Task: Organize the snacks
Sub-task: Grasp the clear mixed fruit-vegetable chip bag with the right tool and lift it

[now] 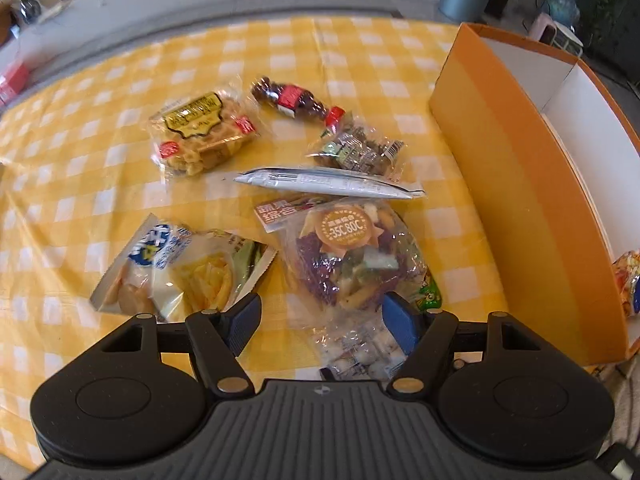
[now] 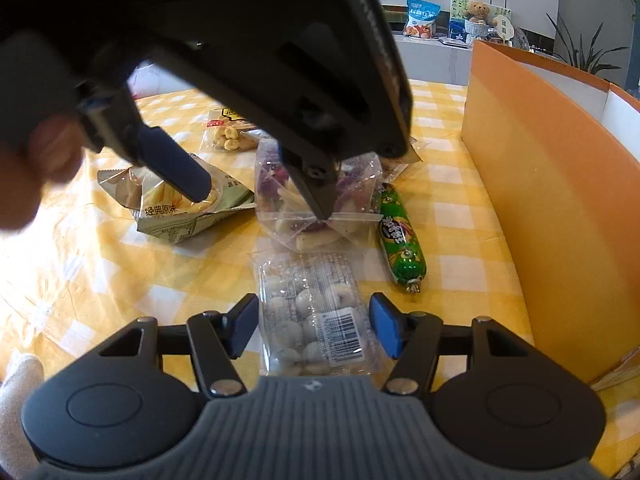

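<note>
Clear packet of white candies [image 2: 316, 312] lies between the right gripper's [image 2: 314, 326] parted fingers, unpinched, on the checked worktop [image 2: 120, 280].

Just beyond that packet sits the mixed vegetable-chip bag [image 2: 316, 200], with the left gripper [image 2: 260, 196] hanging over it, fingers spread wide and holding nothing. Only the right view shows the whole green sausage [image 2: 400, 236], between the packet and the orange box [image 2: 540, 200]. Only the left view shows the small cola bottle [image 1: 296, 102] and silver sachet [image 1: 328, 182], well past the packet.
</note>
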Tool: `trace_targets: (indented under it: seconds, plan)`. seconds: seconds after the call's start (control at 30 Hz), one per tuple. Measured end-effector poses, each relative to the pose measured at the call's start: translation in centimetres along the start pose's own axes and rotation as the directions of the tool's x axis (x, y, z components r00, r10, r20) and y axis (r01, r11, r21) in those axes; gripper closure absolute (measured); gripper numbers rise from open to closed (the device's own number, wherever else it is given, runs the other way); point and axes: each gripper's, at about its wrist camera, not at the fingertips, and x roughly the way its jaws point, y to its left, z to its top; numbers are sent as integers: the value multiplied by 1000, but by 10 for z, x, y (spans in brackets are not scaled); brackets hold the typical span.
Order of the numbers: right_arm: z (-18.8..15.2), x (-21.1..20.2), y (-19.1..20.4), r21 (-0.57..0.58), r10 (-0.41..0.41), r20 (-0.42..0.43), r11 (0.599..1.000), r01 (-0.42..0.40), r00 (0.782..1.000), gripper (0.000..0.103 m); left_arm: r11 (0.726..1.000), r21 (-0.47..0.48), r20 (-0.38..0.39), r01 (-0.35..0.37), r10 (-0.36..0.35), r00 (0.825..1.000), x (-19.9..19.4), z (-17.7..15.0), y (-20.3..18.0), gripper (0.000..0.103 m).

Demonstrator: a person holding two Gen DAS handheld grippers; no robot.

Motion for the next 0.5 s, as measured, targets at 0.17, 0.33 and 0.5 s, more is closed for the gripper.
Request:
trace_targets:
  seconds: [0.17, 0.33, 0.5]
  plan:
    - [-1, 0, -1, -5, 0, 0, 1000, 0, 1000, 41, 993, -91, -74, 74, -81, 994, 13, 13, 11, 22]
    - [-2, 1, 0, -13, -4, -1, 1000, 4, 1000, 40, 992, -101, -81, 81, -89, 993, 21, 18, 2, 21]
    - [-3, 4, 2, -15, -5, 0, 1000, 5, 1000, 39, 999, -39, -90, 22, -26, 996, 19, 29, -18, 21]
